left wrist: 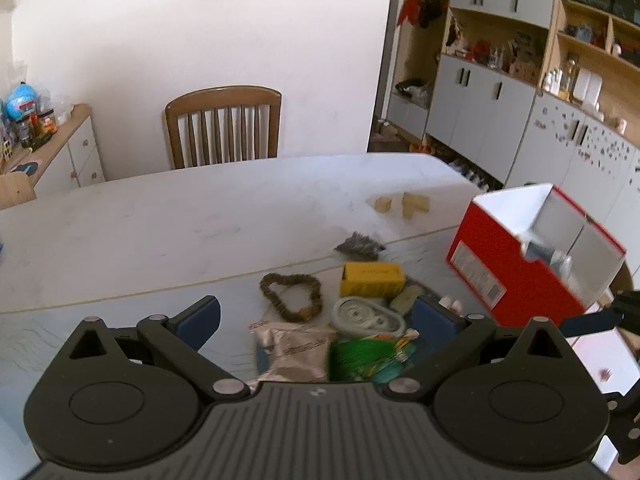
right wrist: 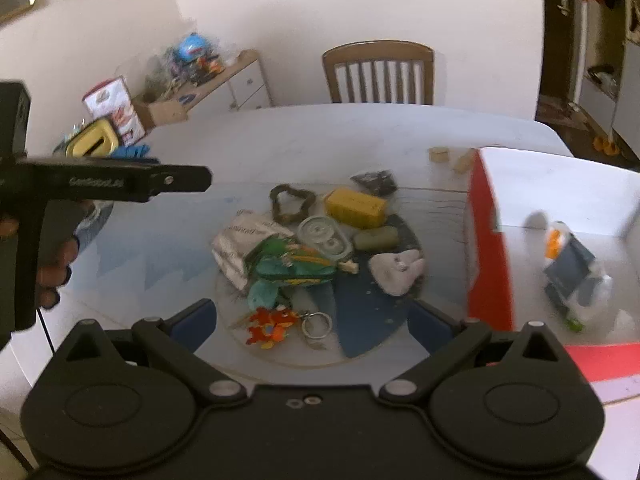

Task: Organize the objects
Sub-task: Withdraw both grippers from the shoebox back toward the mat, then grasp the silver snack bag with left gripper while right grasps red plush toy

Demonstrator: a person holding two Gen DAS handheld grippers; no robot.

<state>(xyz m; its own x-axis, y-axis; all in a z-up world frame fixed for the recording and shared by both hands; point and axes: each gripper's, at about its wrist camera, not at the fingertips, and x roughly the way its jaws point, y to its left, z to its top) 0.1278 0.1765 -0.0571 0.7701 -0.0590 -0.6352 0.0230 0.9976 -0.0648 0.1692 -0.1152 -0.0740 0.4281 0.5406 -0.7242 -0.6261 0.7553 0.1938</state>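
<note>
A pile of small objects lies on the table: a yellow box (right wrist: pixel 355 207), a brown bead loop (right wrist: pixel 289 203), a clear round case (right wrist: pixel 325 237), a silver foil packet (right wrist: pixel 240 246), a green toy (right wrist: pixel 294 262), an orange keychain figure (right wrist: pixel 270 326), a white crumpled piece (right wrist: pixel 396 272) and an olive bar (right wrist: pixel 376 238). A red box (right wrist: pixel 486 248) with a white inside stands to the right and holds a blue-grey toy (right wrist: pixel 572 276). My right gripper (right wrist: pixel 312 322) is open above the near side of the pile. My left gripper (left wrist: pixel 316 320) is open over the pile, with the yellow box (left wrist: pixel 371 279) and bead loop (left wrist: pixel 291 296) ahead.
A wooden chair (left wrist: pixel 224 128) stands behind the table (left wrist: pixel 160 220). Two wooden blocks (left wrist: pixel 404 204) and a dark packet (left wrist: pixel 358 246) lie farther back. The red box (left wrist: pixel 528 256) is at the right. A side cabinet (right wrist: pixel 224 84) with clutter is at the left.
</note>
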